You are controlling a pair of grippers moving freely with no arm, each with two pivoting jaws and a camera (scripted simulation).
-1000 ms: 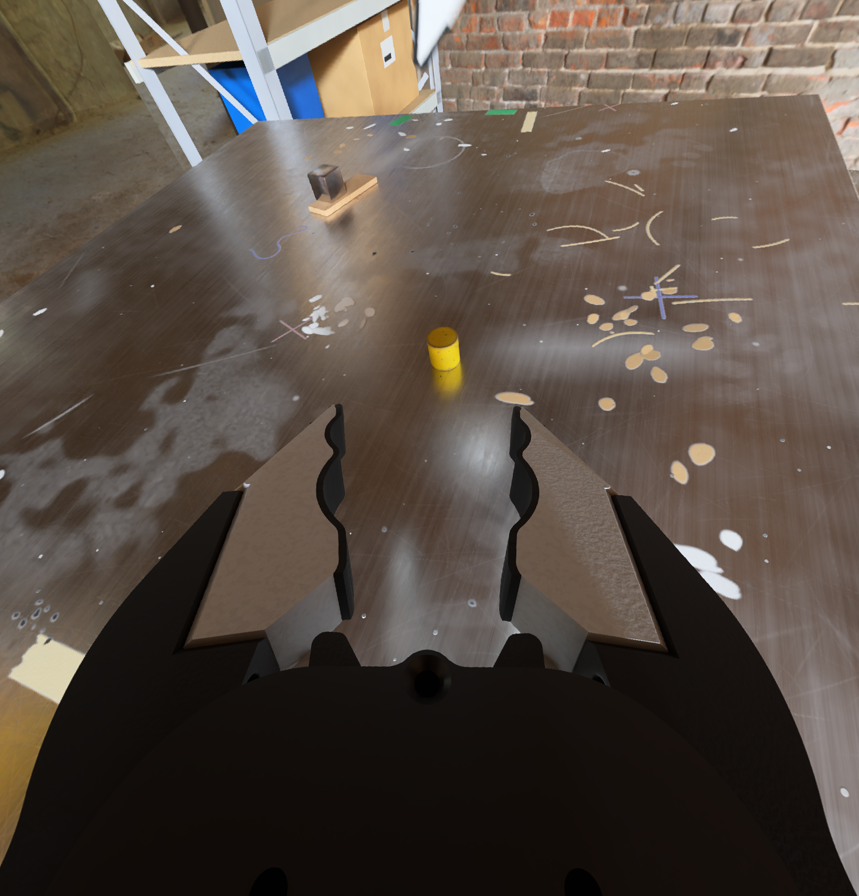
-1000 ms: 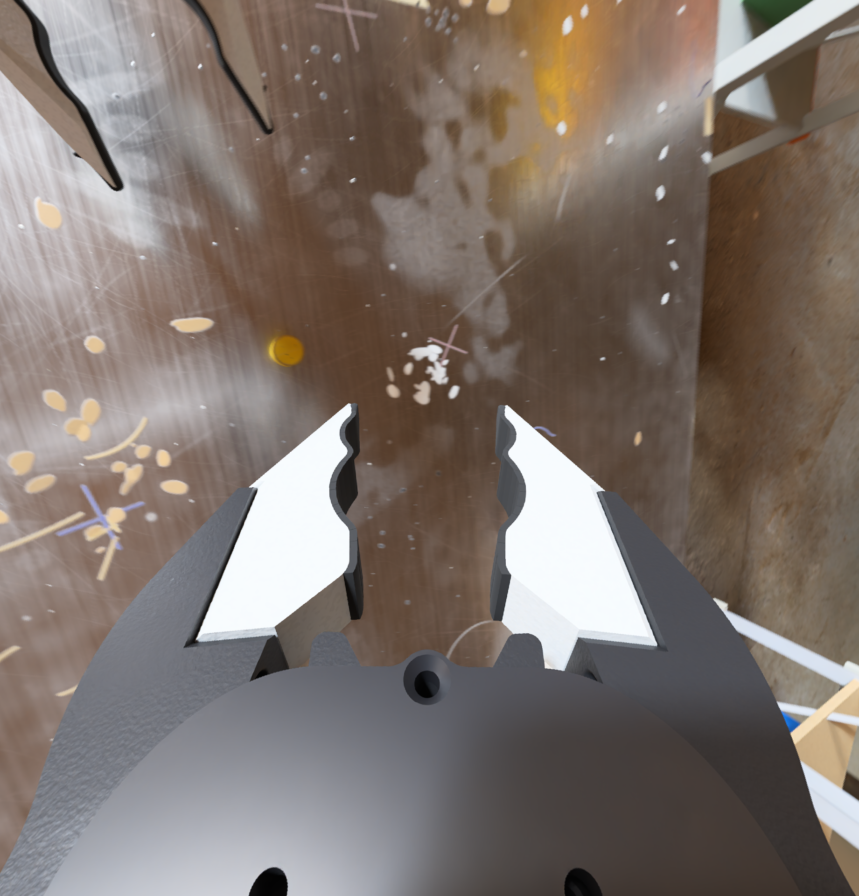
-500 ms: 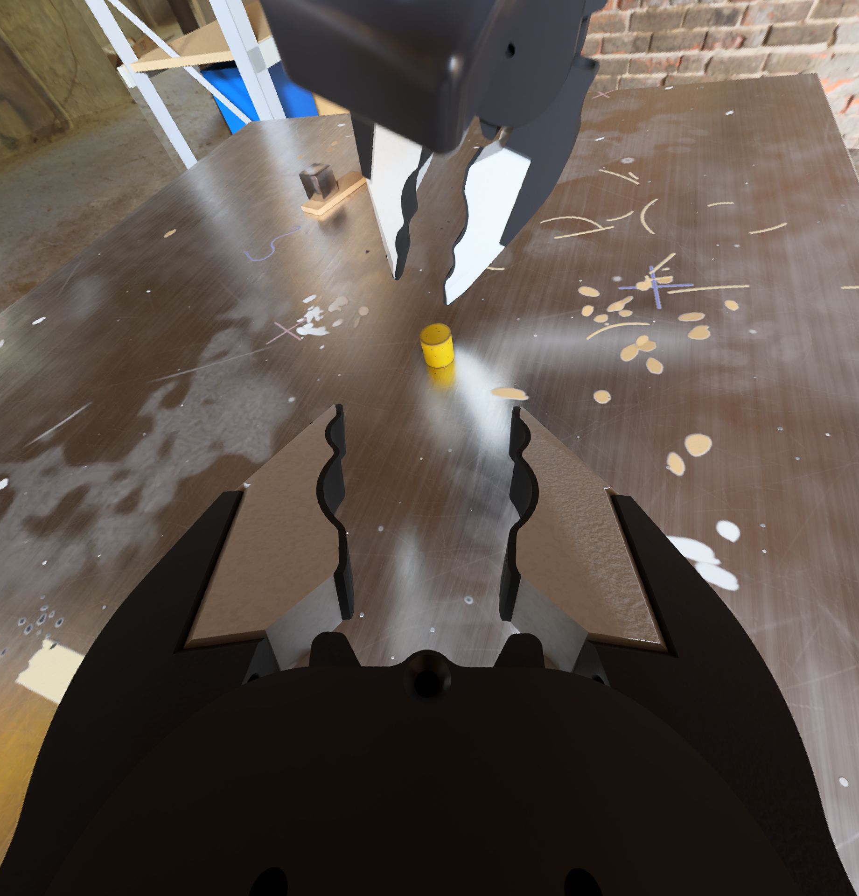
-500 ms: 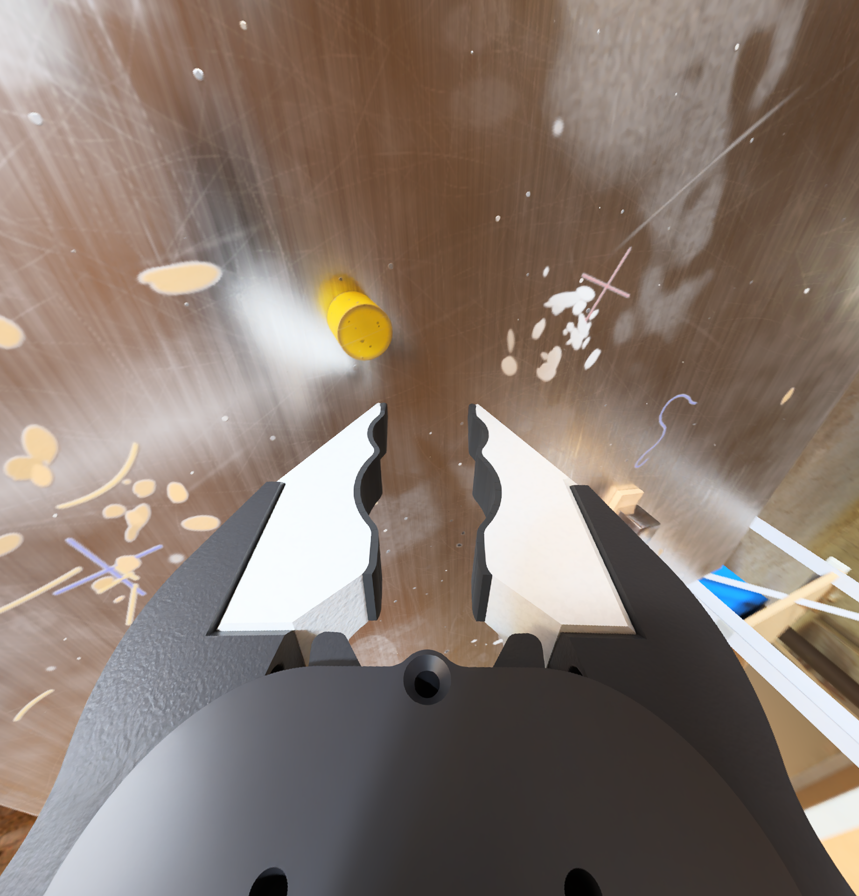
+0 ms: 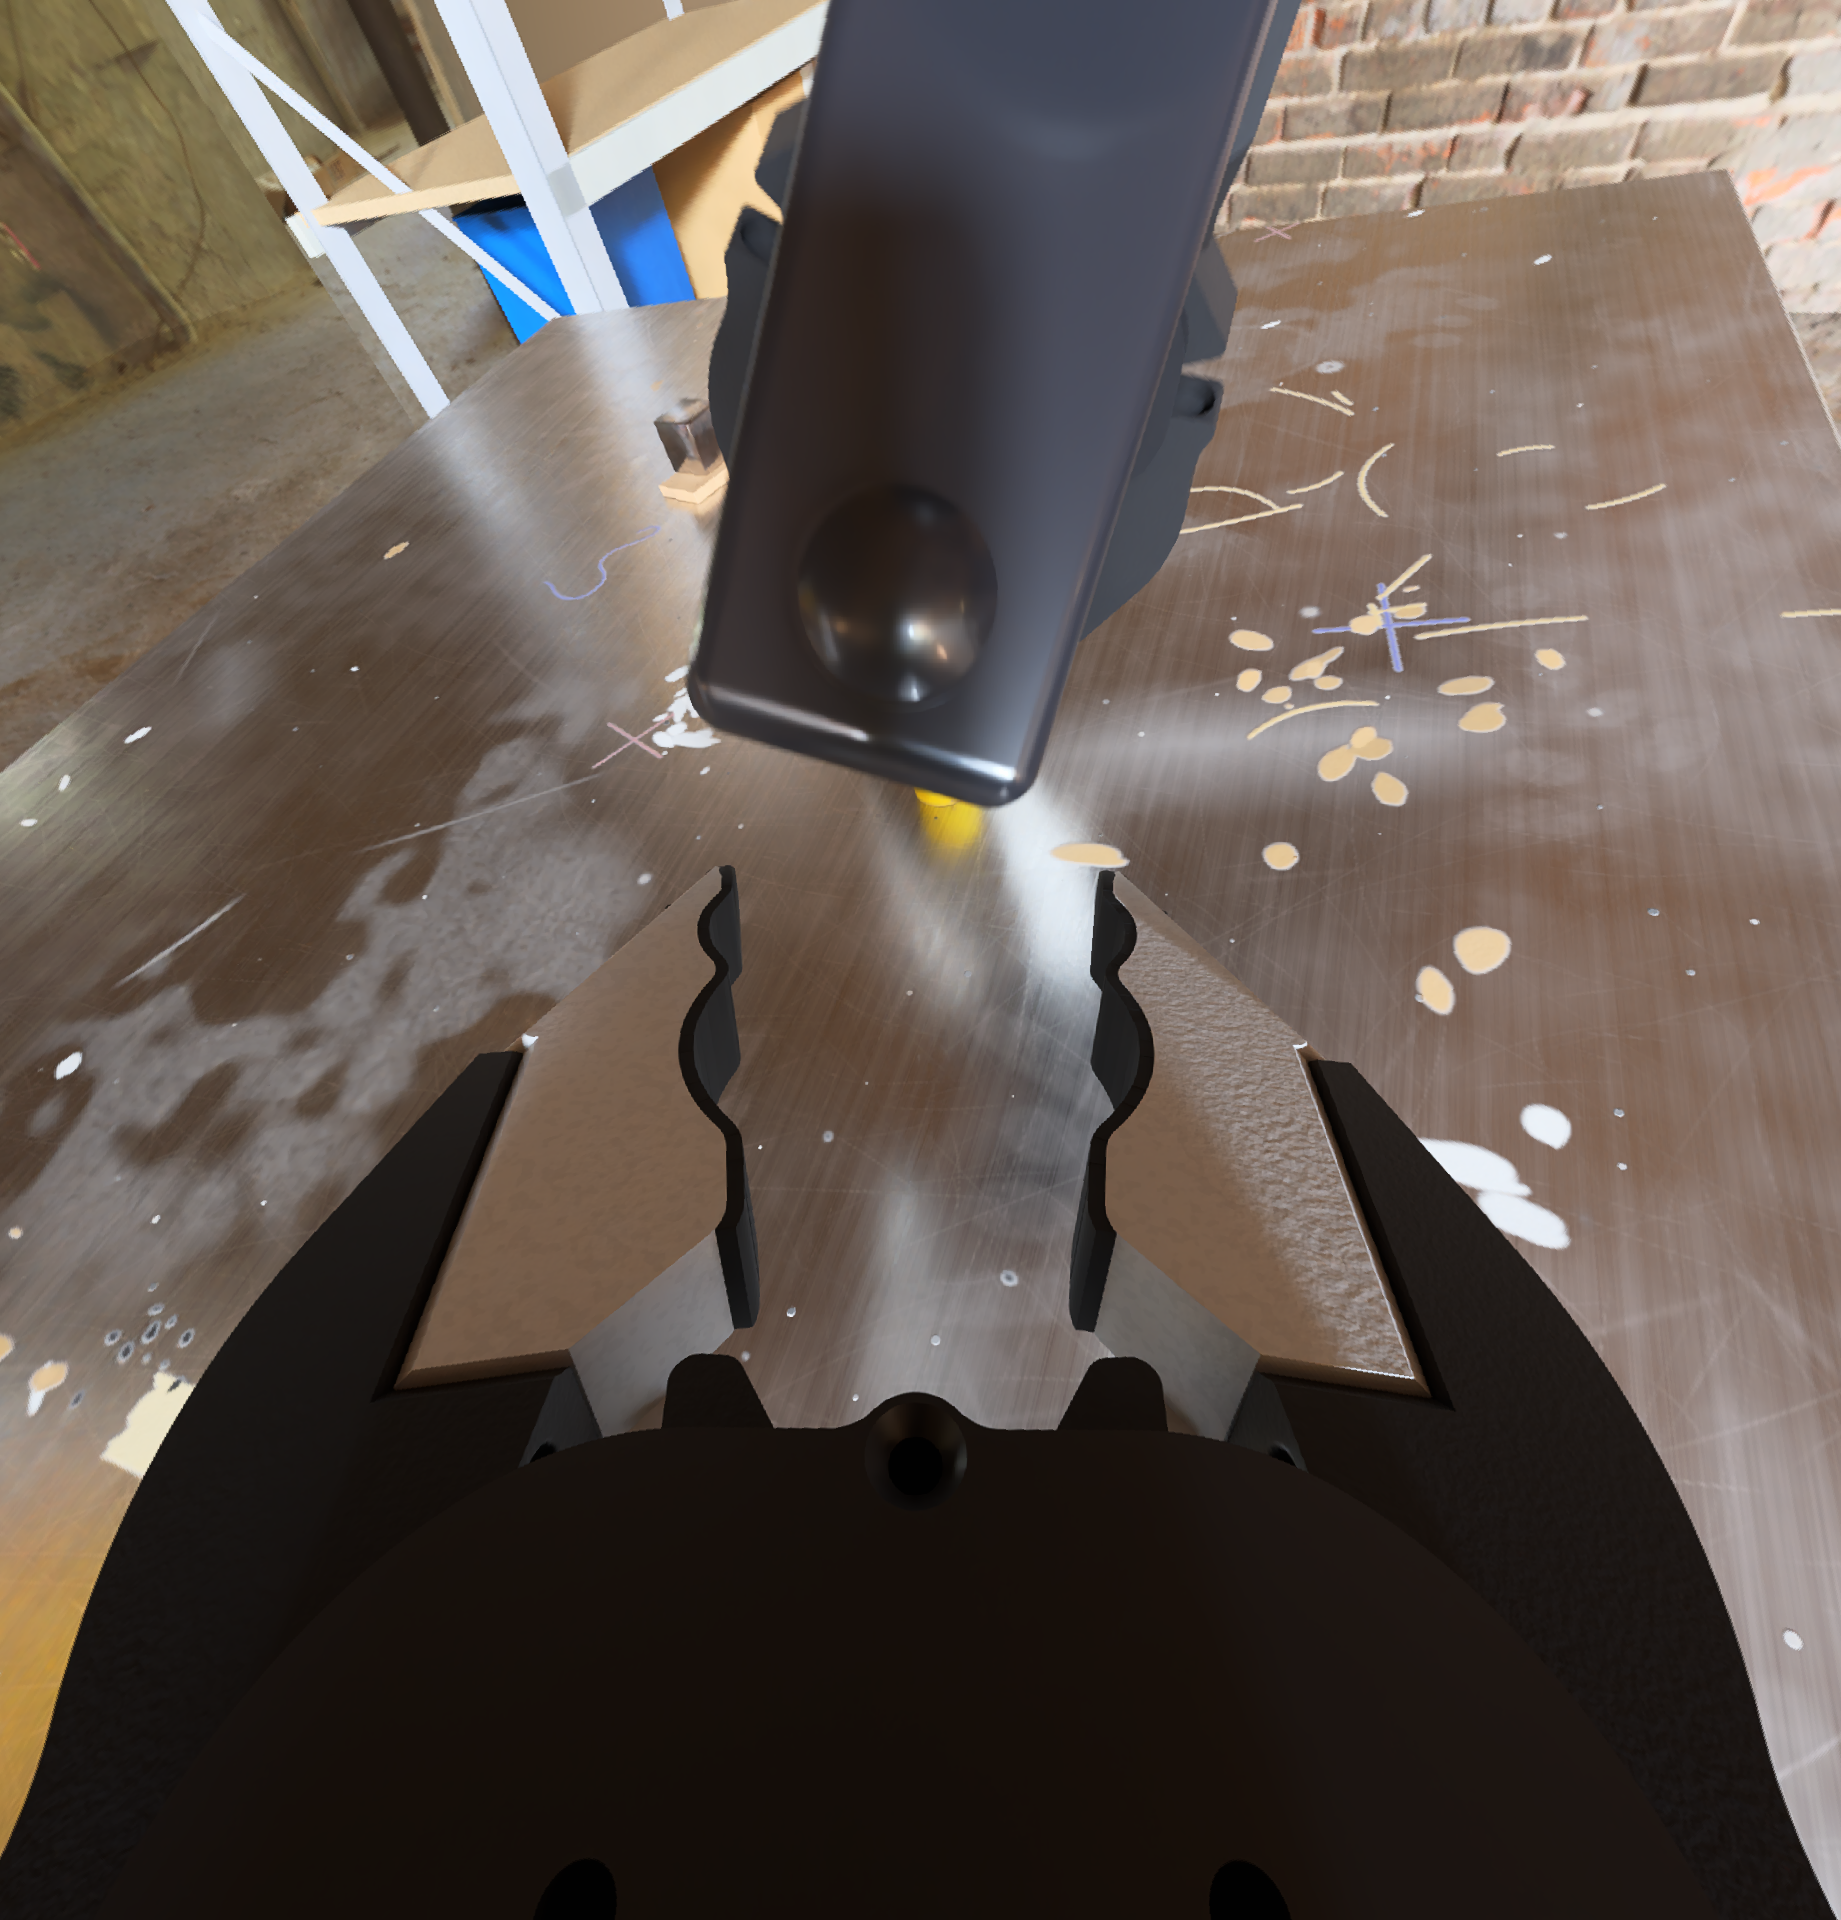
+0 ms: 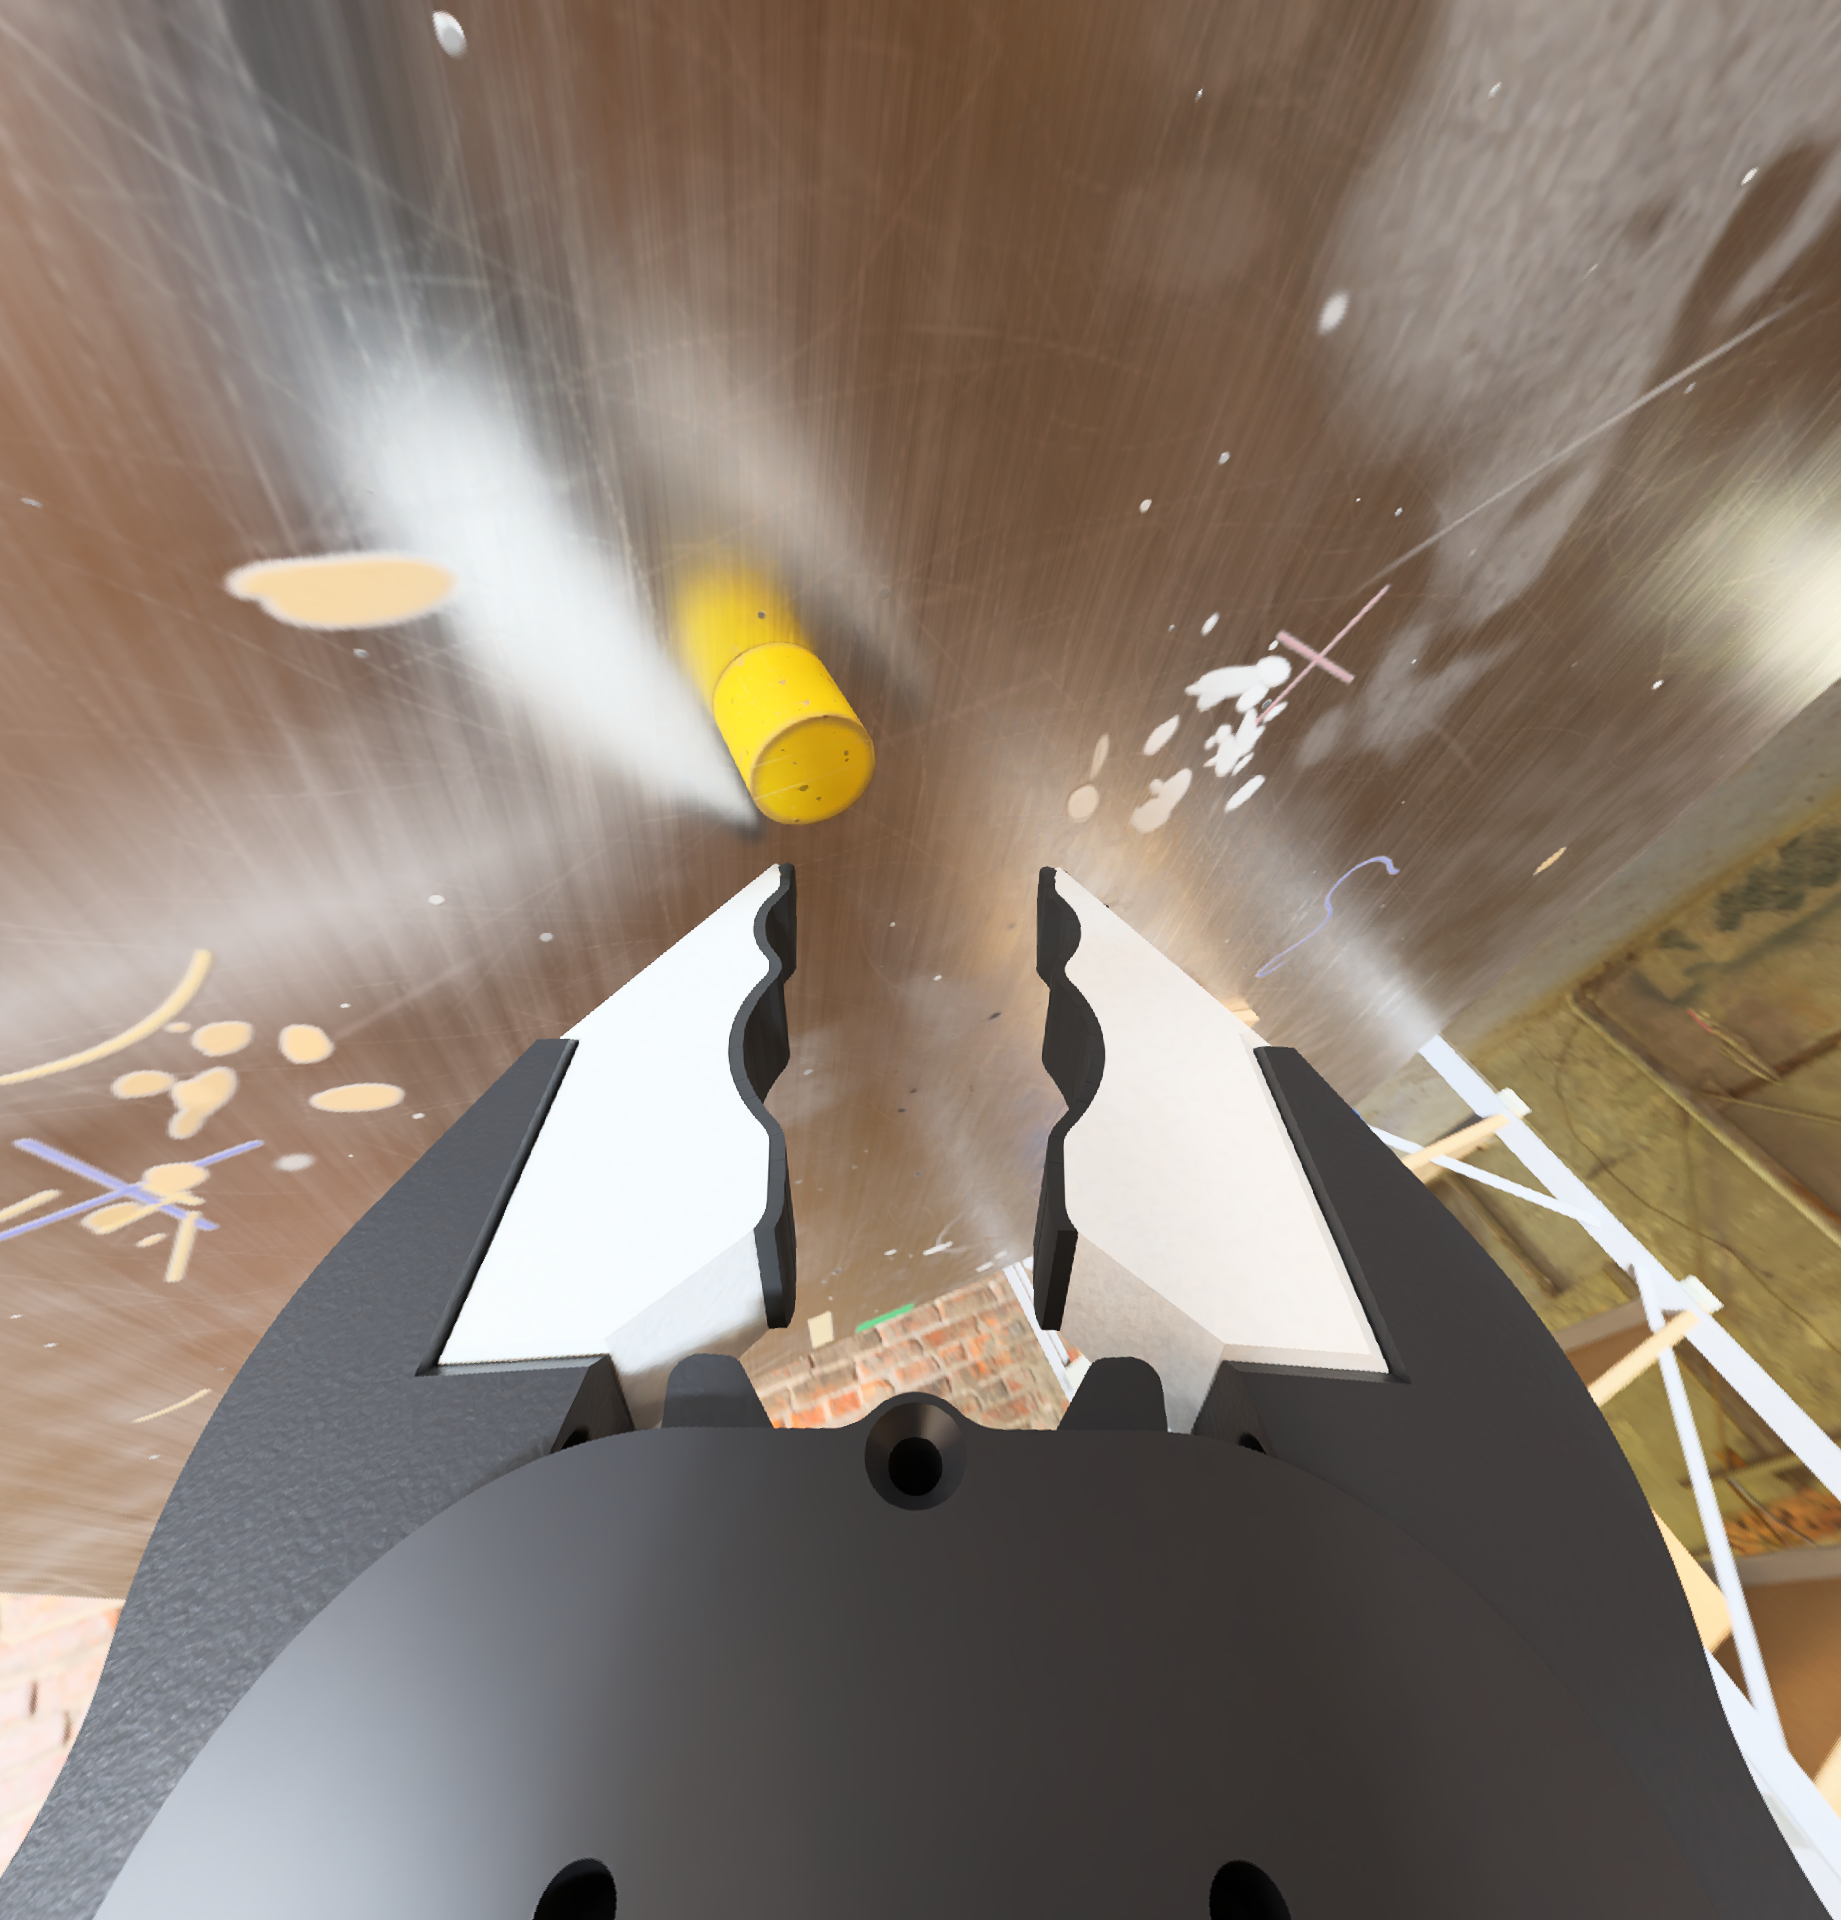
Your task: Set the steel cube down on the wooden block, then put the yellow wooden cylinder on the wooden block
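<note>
The yellow wooden cylinder (image 6: pixel 786 722) stands upright on the scratched brown metal table (image 6: pixel 999 312), just beyond the tips of the right gripper (image 6: pixel 914 883), at about 11 o'clock from them. The jaws of this gripper are parted a little wider than half a second ago, with nothing between them, and the cylinder now looks much larger than it did then. So the right gripper has come down close to it, and I judge that the grasp of the cylinder is the step in hand. The cylinder is not yet between the fingers; the gripper must shift a little toward 11 o'clock first.

The left gripper (image 5: pixel 914 894) hovers over the table with its jaws wide apart and empty. Beyond it, at 12 o'clock, the dark body of the right gripper hides nearly all of the cylinder (image 5: pixel 947 821). Farther, at 11 o'clock, the small steel cube (image 5: pixel 684 431) already sits on the flat wooden block (image 5: pixel 696 486), so the first part of the task appears done.
</note>
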